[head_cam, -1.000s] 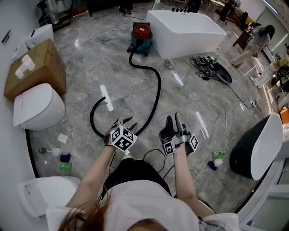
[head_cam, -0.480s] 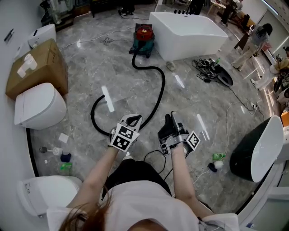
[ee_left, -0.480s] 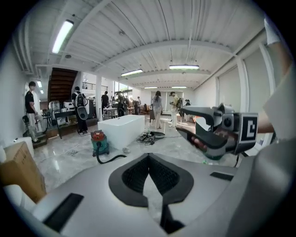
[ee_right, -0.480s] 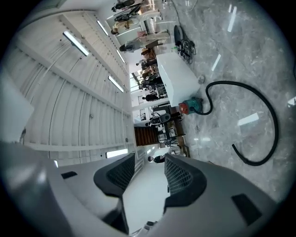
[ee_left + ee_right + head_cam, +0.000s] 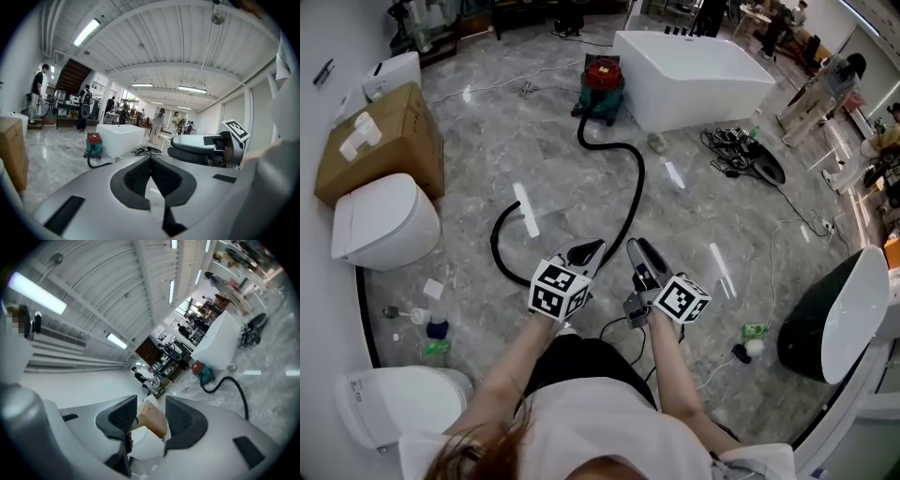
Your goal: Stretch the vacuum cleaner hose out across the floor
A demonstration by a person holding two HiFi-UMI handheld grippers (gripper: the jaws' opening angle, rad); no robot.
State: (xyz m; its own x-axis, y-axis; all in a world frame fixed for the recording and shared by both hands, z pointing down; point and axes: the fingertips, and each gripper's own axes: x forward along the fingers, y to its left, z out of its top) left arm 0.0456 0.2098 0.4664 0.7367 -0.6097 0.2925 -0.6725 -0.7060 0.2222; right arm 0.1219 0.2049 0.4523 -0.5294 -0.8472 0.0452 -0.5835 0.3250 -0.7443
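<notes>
Left claw (image 5: 587, 251) closed; right claw (image 5: 636, 249) open, jaws apart. Hose (image 5: 637, 184) curves from vacuum cleaner (image 5: 602, 77) at 12 o'clock down toward both claws.

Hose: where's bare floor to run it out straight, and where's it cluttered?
Bare floor lies between cardboard box and hose, and right of the hose up to the dark pod. Crowded: cable tangle by the bathtub; bottles near the toilet.
</notes>
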